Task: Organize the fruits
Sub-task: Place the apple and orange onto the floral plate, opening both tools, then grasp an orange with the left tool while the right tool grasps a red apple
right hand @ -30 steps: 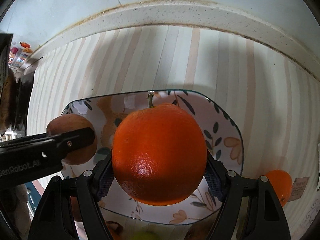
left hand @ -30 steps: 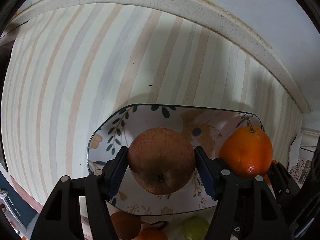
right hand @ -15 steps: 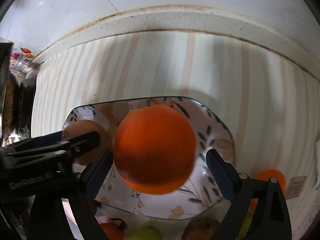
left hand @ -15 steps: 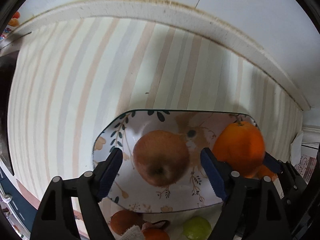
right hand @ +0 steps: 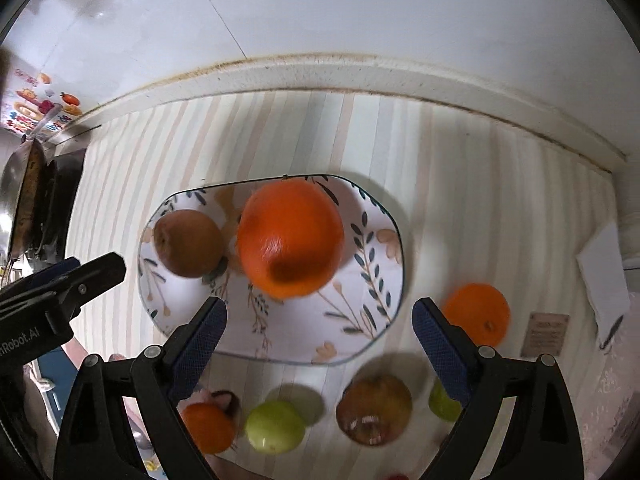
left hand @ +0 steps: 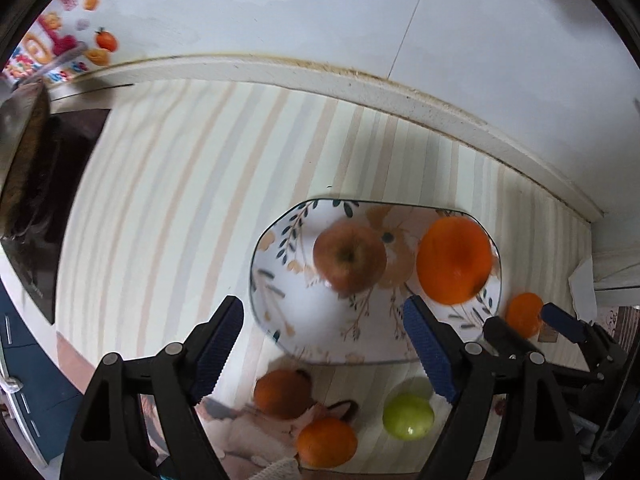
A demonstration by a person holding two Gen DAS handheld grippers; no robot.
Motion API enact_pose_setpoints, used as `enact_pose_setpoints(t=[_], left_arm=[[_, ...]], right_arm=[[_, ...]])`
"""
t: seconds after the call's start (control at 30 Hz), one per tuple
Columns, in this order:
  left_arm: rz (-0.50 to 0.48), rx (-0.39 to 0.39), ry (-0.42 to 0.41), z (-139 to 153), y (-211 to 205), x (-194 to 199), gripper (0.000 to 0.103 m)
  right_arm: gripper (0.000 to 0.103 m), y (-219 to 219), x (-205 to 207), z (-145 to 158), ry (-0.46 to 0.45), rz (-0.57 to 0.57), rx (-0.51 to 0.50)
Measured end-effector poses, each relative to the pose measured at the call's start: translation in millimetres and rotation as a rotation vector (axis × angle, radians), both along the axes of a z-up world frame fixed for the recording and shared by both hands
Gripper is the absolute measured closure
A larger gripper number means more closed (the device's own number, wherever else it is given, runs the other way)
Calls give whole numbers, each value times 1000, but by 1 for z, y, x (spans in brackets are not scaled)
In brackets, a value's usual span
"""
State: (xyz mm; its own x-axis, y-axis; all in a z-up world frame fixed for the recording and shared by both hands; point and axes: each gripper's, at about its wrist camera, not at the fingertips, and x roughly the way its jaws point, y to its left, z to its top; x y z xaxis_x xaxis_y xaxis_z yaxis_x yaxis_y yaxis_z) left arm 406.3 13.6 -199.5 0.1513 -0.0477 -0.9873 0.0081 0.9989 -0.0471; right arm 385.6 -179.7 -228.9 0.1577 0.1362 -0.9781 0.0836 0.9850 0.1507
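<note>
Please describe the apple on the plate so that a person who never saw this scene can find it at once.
Find the floral-patterned ceramic plate on the striped table mat. Two fruits lie on it; the round reddish-brown apple is the left one in the right wrist view. It is smaller and duller than the large bright orange beside it.

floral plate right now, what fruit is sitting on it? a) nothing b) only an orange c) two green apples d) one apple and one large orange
d: the floral plate carries a brown-red apple and a large orange side by side, while the green apples and smaller oranges lie off it on the striped cloth.
</note>
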Motion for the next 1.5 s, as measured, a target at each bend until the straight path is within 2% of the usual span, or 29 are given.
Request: enact_pose_setpoints(t=[0.5,0.63,0.8,0.9,1.07,1.23,1.4,1.5], left_arm=[[28,15,-190,80,12,-96,22],[37,15,-226,96,18,-117,22],[43,13,-241,101,22,-134,22],[54,13,-213,89,24,-141,22],[66,25,-131,53,25,-149,22],[48,55,-11,0,17,-149,22],[40,25,132,-51,10,-145,22],[39,13,192,-72,7,-144,22]], right_arm=[[7,17,-76,98,-204,40,-28],[7,18,-92,115,-239,42,-19],[7,18,-108,126,-252,30,18],[7,18,-113,117,-228,22,33],[7,10,-117,77,-143,-7,50],[7,-9,-116,27,-47,-65,35],[7,-28,-108,-20,48,-110,27],[7,-34,-104,-44,92,-125,36]])
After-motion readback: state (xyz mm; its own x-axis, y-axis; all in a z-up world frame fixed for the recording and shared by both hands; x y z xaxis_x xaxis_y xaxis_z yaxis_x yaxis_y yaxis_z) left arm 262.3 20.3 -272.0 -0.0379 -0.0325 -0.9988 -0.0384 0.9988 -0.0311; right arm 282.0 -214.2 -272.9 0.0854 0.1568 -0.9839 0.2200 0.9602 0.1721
